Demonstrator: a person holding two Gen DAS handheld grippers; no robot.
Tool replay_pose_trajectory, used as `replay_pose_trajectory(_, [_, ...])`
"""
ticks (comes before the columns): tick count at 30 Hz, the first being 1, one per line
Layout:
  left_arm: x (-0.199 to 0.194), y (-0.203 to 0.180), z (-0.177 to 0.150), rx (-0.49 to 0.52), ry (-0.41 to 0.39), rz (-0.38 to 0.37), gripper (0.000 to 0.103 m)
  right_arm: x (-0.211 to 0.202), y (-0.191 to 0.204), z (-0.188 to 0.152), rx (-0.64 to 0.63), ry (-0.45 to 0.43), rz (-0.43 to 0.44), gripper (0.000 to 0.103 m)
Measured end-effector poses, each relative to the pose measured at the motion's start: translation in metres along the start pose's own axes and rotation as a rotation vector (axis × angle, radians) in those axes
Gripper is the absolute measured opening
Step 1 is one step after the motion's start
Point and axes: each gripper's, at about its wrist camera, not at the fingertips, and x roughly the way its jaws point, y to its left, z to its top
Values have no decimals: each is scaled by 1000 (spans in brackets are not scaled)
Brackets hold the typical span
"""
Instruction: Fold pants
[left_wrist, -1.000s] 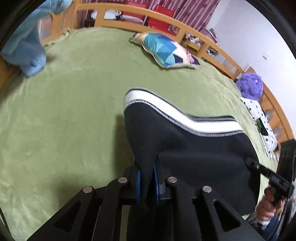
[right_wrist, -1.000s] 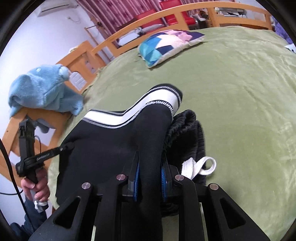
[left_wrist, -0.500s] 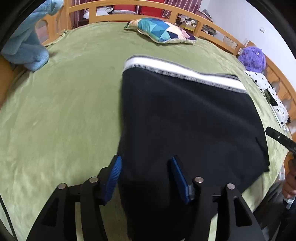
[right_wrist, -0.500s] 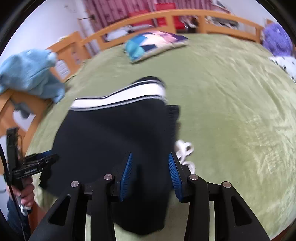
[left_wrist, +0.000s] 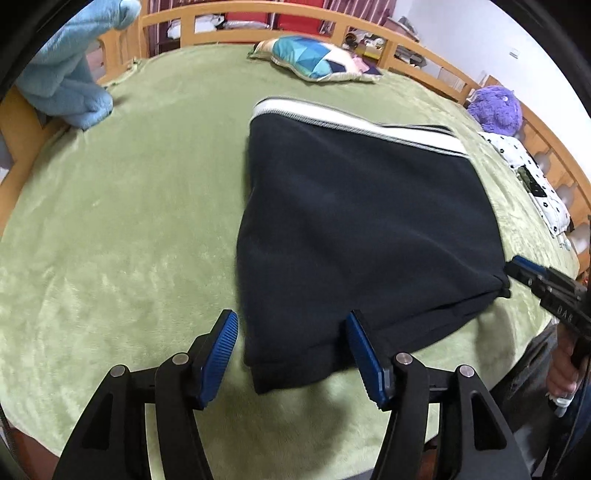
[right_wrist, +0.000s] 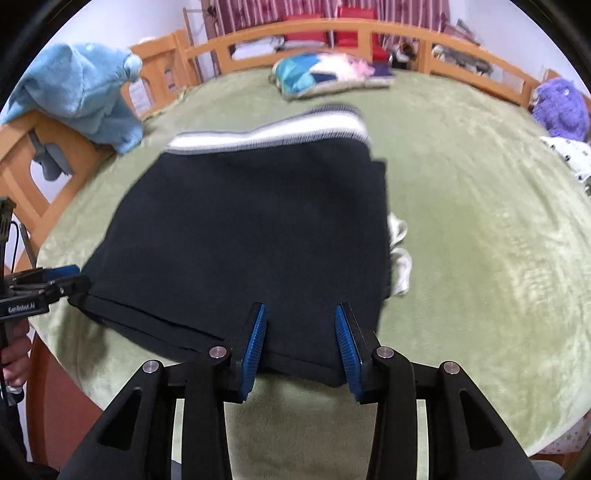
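green bed cover (left_wrist: 122, 206), folded black pants (left_wrist: 354, 229) now released and flat, left gripper (left_wrist: 291, 347) and right gripper (right_wrist: 300, 334) both spread wide, empty

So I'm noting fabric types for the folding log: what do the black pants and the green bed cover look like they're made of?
The black pants look like a matte, soft knit, perhaps fleece or jersey: no sheen, a ribbed white-striped band. The green bed cover looks like plush short-pile fleece: its nap shows brushed light and dark streaks.

pants (left_wrist: 362, 229) flat on bed (left_wrist: 129, 221), pillow (left_wrist: 314, 62) behind them
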Motion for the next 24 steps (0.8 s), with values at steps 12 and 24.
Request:
replay_pose_trajectory(12, [-22,12,3,-76,-65,-28,62,37,-32,82,85,-149,-34,48])
replay_pose_trajectory(24, [-24,21,8,-98,-67,-49,62,61,-70,92,274,-145,111,12])
